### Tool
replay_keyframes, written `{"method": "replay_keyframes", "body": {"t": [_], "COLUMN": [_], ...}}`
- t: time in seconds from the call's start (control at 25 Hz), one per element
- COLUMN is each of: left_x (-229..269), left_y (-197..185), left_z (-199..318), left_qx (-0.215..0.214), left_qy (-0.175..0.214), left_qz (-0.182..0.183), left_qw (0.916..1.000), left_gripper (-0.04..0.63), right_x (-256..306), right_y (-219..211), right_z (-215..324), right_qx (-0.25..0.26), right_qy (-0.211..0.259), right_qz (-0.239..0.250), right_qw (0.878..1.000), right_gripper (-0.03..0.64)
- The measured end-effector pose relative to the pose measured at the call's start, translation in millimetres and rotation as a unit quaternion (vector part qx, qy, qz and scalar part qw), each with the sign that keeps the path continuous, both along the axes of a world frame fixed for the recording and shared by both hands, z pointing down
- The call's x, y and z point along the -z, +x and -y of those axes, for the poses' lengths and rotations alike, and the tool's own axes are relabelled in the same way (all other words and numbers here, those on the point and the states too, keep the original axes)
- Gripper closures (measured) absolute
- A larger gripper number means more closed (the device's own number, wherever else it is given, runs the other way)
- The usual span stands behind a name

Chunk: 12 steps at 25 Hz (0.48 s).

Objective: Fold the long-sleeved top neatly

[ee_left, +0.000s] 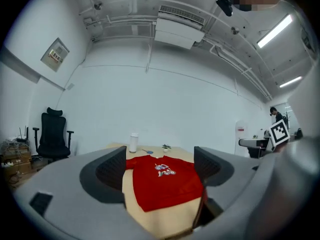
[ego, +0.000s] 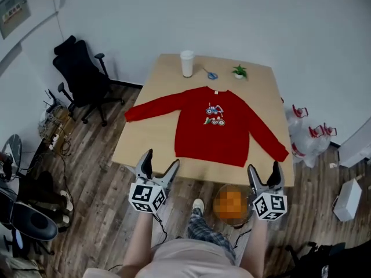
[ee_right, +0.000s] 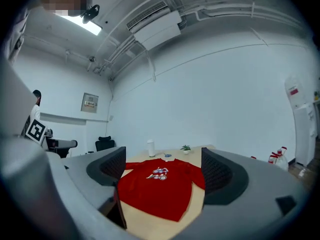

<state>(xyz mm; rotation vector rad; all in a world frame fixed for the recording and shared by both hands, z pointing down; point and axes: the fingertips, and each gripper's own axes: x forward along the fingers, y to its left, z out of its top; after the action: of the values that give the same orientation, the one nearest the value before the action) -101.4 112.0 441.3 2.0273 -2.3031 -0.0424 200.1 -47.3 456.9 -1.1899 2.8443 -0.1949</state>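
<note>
We see a dark plank wood floor (ego: 98, 184) and on it a light wooden rectangular table (ego: 151, 138) with a smooth matte surface. The red long-sleeved knit top (ego: 214, 133) lies flat on the table, front up. Both sleeves are spread: one reaches the table's left edge, the other runs diagonally to the near right corner. The hem is near the table's near edge. The small cartoon vehicle print on the chest is too small to read. A black mesh-back office chair (ego: 81, 77) stands left of the table, and white plastic bags with red handles (ego: 307, 139) sit on the floor at its right. The left gripper (ego: 160, 160), grey plastic with ribbed dark pads, has its jaws wide apart with nothing in them. The top shows through the gap, beyond the tips, untouched. The right gripper (ego: 264, 168) is the same: jaws wide apart, holding nothing, top ahead of them. Both hang off the near table edge, over the floor. Their cubes carry black-and-white square markers and no words. At the far table edge are a white cylindrical cup (ego: 186, 63), a small green potted plant (ego: 239, 72) and blue-handled scissors (ego: 211, 74).
</note>
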Motion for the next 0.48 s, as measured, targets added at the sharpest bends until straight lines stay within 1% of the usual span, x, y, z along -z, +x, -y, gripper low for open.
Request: {"method": "replay_keyframes", "body": {"t": [0.12, 0.24, 0.36, 0.48], "left_x": [11, 19, 24, 26], "left_y": [-29, -52, -66, -74], "left_z": [58, 98, 128, 149], "left_qx": [0.004, 0.012, 0.015, 0.016], "left_qy": [0.003, 0.011, 0.011, 0.007], "left_qz": [0.004, 0.002, 0.003, 0.001], "left_qw": [1.0000, 0.9999, 0.9998, 0.9999], "left_gripper": [0.190, 0.190, 0.190, 0.190], "right_x": [9, 13, 20, 26], "right_y": [-34, -59, -77, -85], "right_z": [60, 105, 131, 151], "right_qx": [0.007, 0.010, 0.016, 0.014], "right_qy": [-0.001, -0.009, -0.006, -0.007], "right_qz": [-0.005, -0.005, -0.005, -0.005], "right_qw": [1.000, 1.000, 1.000, 1.000], "right_gripper": [0.163, 0.163, 0.163, 0.164]}}
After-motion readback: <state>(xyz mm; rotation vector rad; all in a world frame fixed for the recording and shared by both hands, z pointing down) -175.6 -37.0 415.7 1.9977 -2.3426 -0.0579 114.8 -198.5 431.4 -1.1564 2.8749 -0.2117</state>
